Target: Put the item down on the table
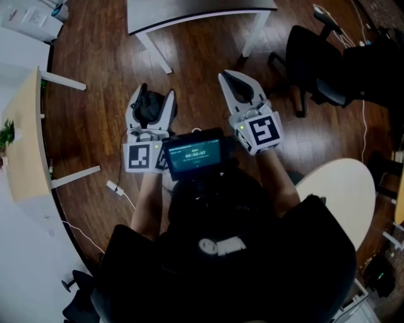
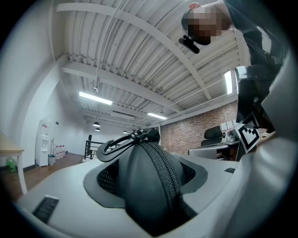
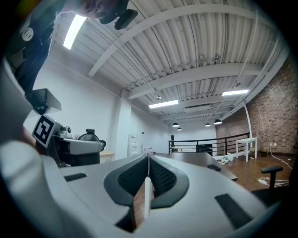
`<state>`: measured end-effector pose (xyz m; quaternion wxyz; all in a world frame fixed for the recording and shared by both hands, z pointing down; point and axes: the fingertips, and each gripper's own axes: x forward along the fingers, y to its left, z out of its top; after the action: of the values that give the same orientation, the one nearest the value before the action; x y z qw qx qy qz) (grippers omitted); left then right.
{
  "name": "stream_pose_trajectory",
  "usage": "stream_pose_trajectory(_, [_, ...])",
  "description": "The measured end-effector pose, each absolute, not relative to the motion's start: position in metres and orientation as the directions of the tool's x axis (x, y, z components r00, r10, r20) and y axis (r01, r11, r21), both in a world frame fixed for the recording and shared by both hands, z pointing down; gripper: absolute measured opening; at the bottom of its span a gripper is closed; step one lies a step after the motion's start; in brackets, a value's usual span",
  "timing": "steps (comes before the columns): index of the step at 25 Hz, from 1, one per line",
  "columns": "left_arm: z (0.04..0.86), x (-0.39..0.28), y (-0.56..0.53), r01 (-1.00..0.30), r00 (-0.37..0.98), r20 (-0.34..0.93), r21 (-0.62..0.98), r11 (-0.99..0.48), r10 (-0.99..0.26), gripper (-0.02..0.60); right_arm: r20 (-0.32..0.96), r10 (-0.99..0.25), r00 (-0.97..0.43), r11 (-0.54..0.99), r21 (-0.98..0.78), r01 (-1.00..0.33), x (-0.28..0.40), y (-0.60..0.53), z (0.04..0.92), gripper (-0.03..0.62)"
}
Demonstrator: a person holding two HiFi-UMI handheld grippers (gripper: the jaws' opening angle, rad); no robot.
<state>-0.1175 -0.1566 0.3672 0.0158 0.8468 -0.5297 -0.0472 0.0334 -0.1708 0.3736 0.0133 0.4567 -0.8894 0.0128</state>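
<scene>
Two grippers are in my hands, level over the wooden floor. The left gripper has its fingers spread wide and clamped on a black zipped pouch. The pouch fills the gap between them, and its clip pokes out past the fingertips. The right gripper is empty, its fingers pressed together with nothing between them.

I judge this to be the carry step. The pouch hangs over bare floor, and the dark-topped table lies well ahead of both sets of fingertips.

Next I'd bring the left fingers over that tabletop and lower them until the pouch's underside rests on it. Only then would I part the fingers and draw straight back, so the clip doesn't snag.
</scene>
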Motion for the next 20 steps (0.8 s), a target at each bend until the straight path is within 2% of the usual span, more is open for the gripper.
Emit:
stream_pose_trajectory(16, [0.371, -0.154, -0.248, -0.848, 0.511, -0.077, 0.119, -0.517, -0.856, 0.281, 0.086, -0.855, -0.511, 0.515, 0.032, -0.857, -0.005, -0.25, 0.37, 0.017])
stream_pose_trajectory(20, [0.374, -0.149, -0.264, -0.839, 0.528, -0.071, 0.112, -0.533, -0.846, 0.281, 0.051, -0.865, -0.499, 0.501, 0.037, -0.865, -0.002, -0.269, 0.363, 0.017])
